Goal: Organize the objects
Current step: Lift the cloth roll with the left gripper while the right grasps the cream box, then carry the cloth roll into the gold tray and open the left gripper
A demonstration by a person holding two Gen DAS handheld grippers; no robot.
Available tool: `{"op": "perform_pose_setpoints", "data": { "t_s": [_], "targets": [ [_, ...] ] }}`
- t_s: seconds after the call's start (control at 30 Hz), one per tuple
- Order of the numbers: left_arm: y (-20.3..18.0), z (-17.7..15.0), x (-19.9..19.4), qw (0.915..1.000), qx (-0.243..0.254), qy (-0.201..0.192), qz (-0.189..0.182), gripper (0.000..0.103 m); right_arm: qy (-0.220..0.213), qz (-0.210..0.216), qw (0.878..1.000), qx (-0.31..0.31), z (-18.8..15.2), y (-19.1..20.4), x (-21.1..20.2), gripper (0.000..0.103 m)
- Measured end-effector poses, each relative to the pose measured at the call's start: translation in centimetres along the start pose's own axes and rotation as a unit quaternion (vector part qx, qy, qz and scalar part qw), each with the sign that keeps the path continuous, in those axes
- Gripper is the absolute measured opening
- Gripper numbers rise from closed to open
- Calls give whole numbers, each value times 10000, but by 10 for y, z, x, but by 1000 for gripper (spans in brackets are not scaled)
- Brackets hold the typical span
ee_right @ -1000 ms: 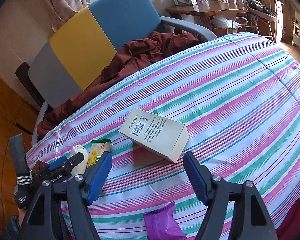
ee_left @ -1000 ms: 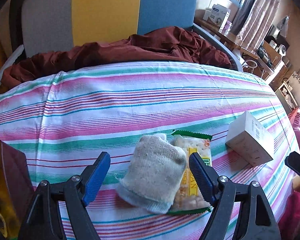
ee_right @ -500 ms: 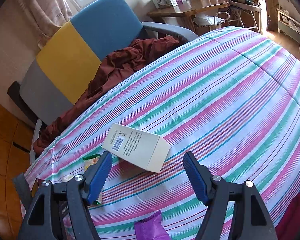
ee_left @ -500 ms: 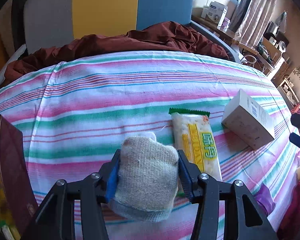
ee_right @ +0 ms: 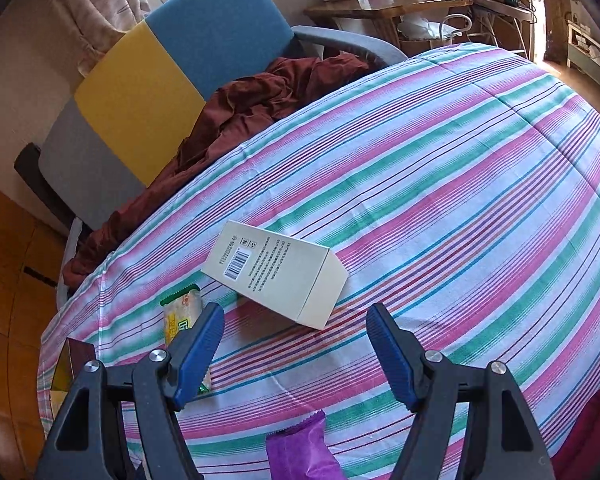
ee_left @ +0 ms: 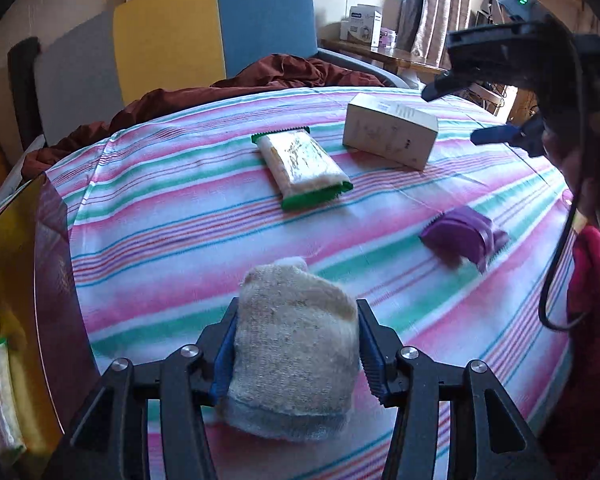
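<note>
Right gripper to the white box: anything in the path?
Nothing visible. The right gripper is open, with the white box just ahead on bare striped cloth. The snack bar sits off left and the purple packet lies below, both clear of the line.

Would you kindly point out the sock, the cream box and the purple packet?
sock [ee_left: 296,344]: left wrist view, middle of its knit body.
cream box [ee_right: 276,270]: right wrist view, printed top face.
purple packet [ee_left: 462,238]: left wrist view, middle of wrapper.
</note>
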State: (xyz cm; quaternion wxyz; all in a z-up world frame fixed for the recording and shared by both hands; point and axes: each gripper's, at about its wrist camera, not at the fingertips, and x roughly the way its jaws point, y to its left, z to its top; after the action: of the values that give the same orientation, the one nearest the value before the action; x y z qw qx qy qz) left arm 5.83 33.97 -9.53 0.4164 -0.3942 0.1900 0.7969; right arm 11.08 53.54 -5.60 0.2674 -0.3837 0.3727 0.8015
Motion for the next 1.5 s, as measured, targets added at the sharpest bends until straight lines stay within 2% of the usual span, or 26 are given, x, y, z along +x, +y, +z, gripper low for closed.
{"op": "perform_pose_setpoints", "data": {
  "t_s": [0.13, 0.4, 0.53, 0.6, 0.67, 0.73, 0.8, 0.87, 1.0, 1.07, 1.1, 1.13, 1.2, 1.23, 1.4, 1.5],
  "targets": [
    [0, -18, -5, 9991, 219, -375, -12, 54, 56, -70, 9999, -73, -4, 3, 3, 74],
    [3, -17, -4, 9990, 155, -413, -118, 54, -23, -222, 9997, -39, -3, 1, 5, 74],
    [4, -18, -3, 9988, 158, -435, -132, 54, -41, -267, 9989, -381, -6, 13, 7, 75],
    [5, -18, -2, 9988, 148, -449, -161, 54, -1, -476, 9957, -795, -7, 26, 13, 75],
    [5, -19, -2, 9986, 137, -469, -185, 54, -38, -775, 9866, -1435, -2, 42, 18, 76],
    [6, -19, -2, 9985, 110, -477, -227, 54, 15, -1067, 9695, -2207, 4, 59, 27, 84],
    [7, -19, -2, 9985, 94, -484, -244, 54, 232, -1374, 9530, -2691, 11, 65, 38, 84],
    [6, -19, -2, 9984, 91, -492, -246, 55, 393, -1495, 9426, -2961, 18, 68, 48, 84],
    [8, -19, -1, 9983, 62, -500, -297, 55, 873, -1460, 9253, -3388, 20, 79, 70, 84],
    [8, -20, -2, 9982, 50, -504, -309, 55, 958, -1584, 9205, -3440, 21, 82, 80, 84],
    [8, -20, -2, 9982, 47, -506, -313, 55, 961, -1674, 9207, -3393, 22, 82, 84, 81],
    [7, -20, -2, 9982, 44, -507, -318, 55, 967, -1712, 9239, -3281, 21, 80, 86, 70],
    [7, -20, -2, 9982, 37, -511, -327, 55, 885, -1720, 9307, -3106, 15, 80, 85, 56],
    [7, -20, -3, 9981, 35, -513, -331, 55, 843, -1637, 9342, -3055, 10, 80, 81, 52],
    [7, -21, -3, 9981, 32, -522, -330, 55, 585, -1238, 9499, -2811, -22, 81, 66, 50],
    [8, -20, -2, 9981, 38, -525, -324, 55, 471, -1108, 9601, -2523, -27, 73, 62, 50]
  ]
}}
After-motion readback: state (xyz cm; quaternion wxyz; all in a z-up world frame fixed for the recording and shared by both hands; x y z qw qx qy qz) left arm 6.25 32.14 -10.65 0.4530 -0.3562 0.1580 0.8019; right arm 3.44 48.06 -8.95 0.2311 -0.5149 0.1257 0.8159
